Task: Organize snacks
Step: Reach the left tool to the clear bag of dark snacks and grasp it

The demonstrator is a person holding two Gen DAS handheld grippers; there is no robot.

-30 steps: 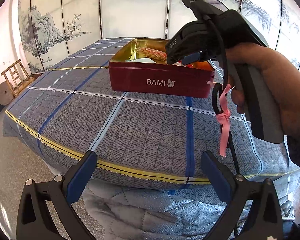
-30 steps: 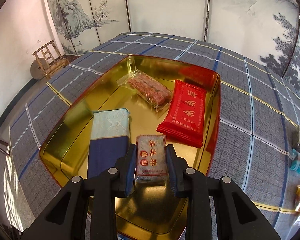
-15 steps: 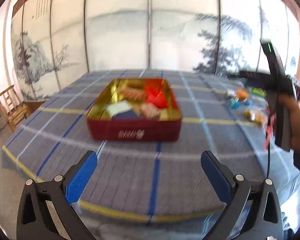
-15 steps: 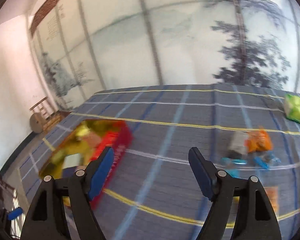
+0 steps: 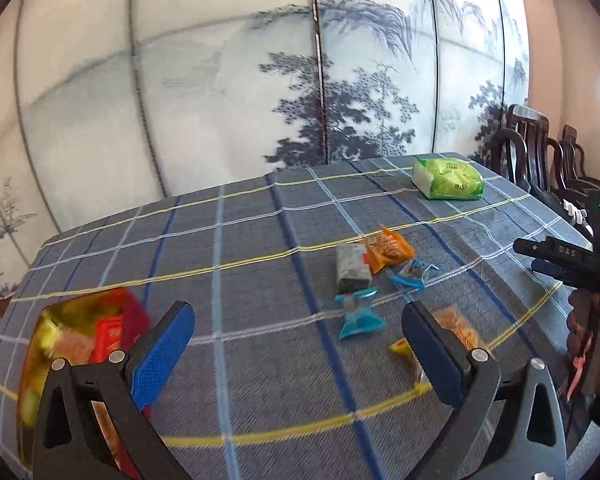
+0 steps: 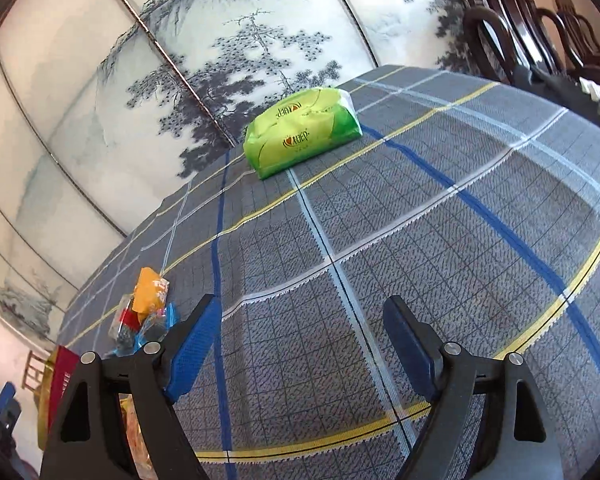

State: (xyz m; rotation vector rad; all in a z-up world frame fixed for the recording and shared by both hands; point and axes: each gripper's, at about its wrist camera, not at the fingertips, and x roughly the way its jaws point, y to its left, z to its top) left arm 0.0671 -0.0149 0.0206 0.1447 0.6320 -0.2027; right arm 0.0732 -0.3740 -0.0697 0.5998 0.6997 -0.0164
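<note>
In front of my right gripper [image 6: 300, 344], whose jaws are opening with nothing between, my empty left gripper [image 5: 296, 344] gapes too, and the soft, light green pack [image 6: 304, 132] waits upper middle, best pinched across its narrow sides.

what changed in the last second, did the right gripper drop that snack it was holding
Yes. The right gripper let go of the small packet in the red tin and swung away to bare tablecloth near the green pack; its jaws are opening with nothing between them. The left gripper turned toward the loose snacks, open and empty as before. Tin and loose snacks lie unmoved.
</note>
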